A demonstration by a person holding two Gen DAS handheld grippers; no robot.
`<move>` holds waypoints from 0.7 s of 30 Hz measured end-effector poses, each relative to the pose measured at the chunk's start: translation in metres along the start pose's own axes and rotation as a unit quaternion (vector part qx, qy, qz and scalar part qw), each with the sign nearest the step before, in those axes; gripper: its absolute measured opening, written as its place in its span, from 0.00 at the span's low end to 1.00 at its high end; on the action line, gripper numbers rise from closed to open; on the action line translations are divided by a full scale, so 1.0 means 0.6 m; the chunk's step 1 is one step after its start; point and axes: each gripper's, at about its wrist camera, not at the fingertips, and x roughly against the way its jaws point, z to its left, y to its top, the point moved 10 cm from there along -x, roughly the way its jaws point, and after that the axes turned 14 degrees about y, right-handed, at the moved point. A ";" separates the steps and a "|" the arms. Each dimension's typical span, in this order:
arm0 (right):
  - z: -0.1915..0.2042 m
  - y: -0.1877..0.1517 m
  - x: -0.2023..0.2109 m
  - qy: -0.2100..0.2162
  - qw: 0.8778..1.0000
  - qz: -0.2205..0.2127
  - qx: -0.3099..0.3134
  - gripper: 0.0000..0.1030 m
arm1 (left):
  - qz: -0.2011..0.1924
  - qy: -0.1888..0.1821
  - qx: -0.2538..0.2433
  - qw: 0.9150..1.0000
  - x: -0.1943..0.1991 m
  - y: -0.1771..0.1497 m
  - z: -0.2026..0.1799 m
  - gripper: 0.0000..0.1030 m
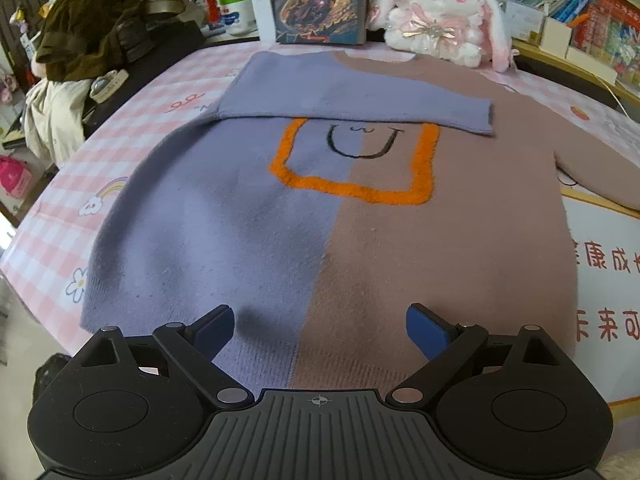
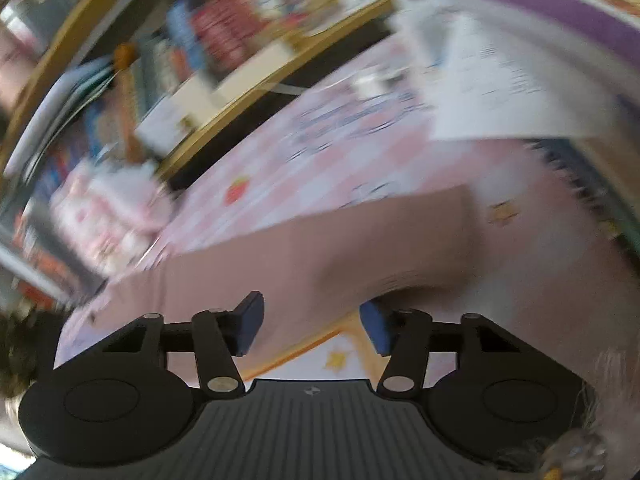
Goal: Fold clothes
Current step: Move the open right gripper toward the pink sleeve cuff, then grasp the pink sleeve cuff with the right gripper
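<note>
My left gripper (image 1: 320, 330) hangs released, its blue-padded fingers spread wide just above the hem of the fuzzy knit sweater (image 1: 320, 220), half lavender and half dusty pink, which lies flat on the pink-and-white checked sheet (image 1: 132, 128) of the bed. My right gripper (image 2: 310, 328) is likewise unclenched and grasps nothing; the sweater's dusty pink sleeve (image 2: 320, 256) stretches out across the sheet just past its fingers, though that view is blurred. On the sweater's chest sits an orange knitted square outline (image 1: 352, 168) with a black smiling face inside. Beyond it the lavender sleeve (image 1: 352, 100) is folded across the chest, its cuff reaching onto the pink half. Past the collar stand a dark illustrated box (image 1: 320, 0) and a white and pink plush rabbit (image 1: 440, 12), with a heap of brown and beige clothes (image 1: 84, 32) at the far left
</note>
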 end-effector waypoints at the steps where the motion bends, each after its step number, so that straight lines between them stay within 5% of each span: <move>1: -0.006 0.004 0.001 -0.005 1.000 -0.002 -0.001 0.48 | 0.002 0.002 0.003 1.000 -0.001 0.000 0.002 0.92; 7: -0.025 0.015 0.004 -0.034 0.999 0.001 0.000 0.31 | 0.002 -0.002 0.005 1.000 -0.004 0.000 0.000 0.92; 10: -0.027 0.015 -0.003 -0.056 0.998 0.016 0.006 0.07 | -0.002 -0.006 0.004 1.000 -0.003 0.001 -0.002 0.92; 21: 0.063 0.048 0.004 0.005 0.999 -0.022 0.031 0.05 | -0.023 -0.012 0.000 1.000 -0.008 0.013 0.024 0.92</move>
